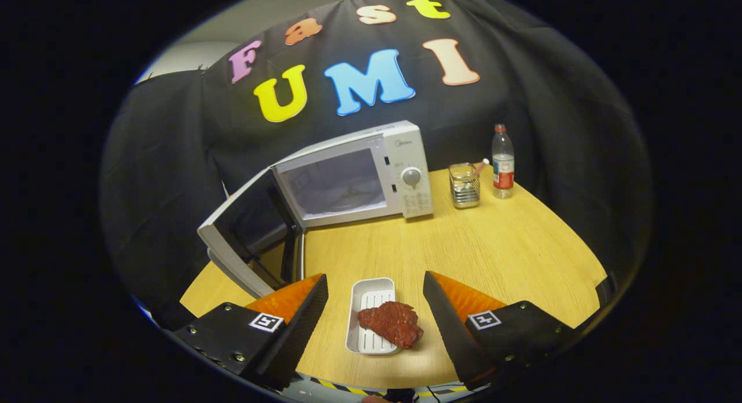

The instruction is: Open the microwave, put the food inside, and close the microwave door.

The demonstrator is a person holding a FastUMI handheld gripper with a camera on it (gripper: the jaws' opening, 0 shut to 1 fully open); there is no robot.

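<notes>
Claw (375, 316) gaping wide — dark-red meat slab (390, 323) lying across white ridged tray (368, 298), lower centre; microwave (348, 180) door hanging open.

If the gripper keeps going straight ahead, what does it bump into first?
Probably the red meat on the white tray, between the open gripper fingers. Depth is hard to judge.

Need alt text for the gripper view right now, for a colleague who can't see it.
The gripper is open, its fingers either side of a white tray holding a red piece of meat on a wooden table. Beyond stands a white microwave with its door swung open.
</notes>
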